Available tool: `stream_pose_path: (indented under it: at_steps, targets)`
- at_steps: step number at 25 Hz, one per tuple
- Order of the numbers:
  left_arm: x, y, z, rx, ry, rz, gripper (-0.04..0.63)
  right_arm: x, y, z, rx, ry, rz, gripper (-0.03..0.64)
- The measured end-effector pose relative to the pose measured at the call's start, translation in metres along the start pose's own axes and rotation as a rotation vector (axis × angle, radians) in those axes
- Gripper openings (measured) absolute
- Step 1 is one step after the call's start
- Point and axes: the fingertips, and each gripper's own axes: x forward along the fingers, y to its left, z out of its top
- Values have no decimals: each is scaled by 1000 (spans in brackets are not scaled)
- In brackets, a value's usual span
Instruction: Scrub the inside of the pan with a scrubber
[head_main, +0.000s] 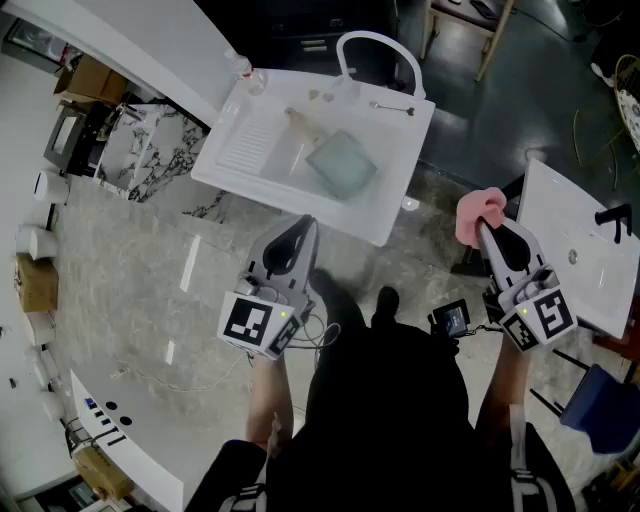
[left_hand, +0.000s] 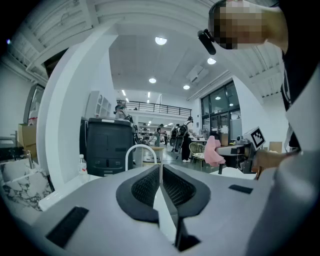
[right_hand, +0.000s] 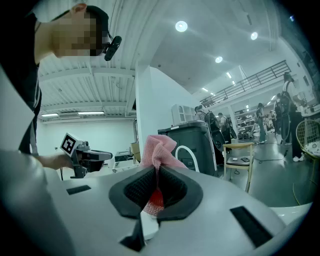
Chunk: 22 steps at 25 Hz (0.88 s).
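Observation:
A pale, square pan (head_main: 342, 165) lies in the white sink (head_main: 395, 215) ahead of me in the head view. My left gripper (head_main: 303, 228) hangs short of the sink's near rim, shut and empty; in its own view the left gripper's (left_hand: 160, 168) jaws meet with nothing between them. My right gripper (head_main: 482, 226) is off to the right of the sink, shut on a pink mesh scrubber (head_main: 478, 212). The scrubber (right_hand: 159, 151) bunches up above the right gripper's (right_hand: 156, 172) closed jaws and also shows as the pink scrubber (left_hand: 214, 151) in the left gripper view.
An arched white faucet (head_main: 375, 50) stands at the sink's far side, and a wooden-handled item (head_main: 301, 126) lies beside the pan. A marble-patterned block (head_main: 150, 150) sits left, a second white counter (head_main: 575, 250) right, a wooden chair (head_main: 470, 25) beyond. Shoes (head_main: 388, 300) show below.

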Motion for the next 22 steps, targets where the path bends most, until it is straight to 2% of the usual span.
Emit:
stream_pose_path:
  at_steps: [7, 11, 15, 17, 22]
  targets:
    - [0, 1, -6, -9, 2, 6, 48, 0, 10, 0, -18, -3, 33, 34]
    - [3, -1, -5, -11, -1, 4, 48, -1, 6, -2, 8, -8, 36, 34]
    - [1, 0, -6, -4, 7, 14, 48, 1, 8, 9, 128, -119, 114, 37]
    - [-3, 2, -8, -6, 22, 25, 48, 2, 10, 10, 127, -152, 128, 38]
    - [-11, 12, -12, -12, 30, 38, 48, 13, 29, -3, 83, -90, 209, 38]
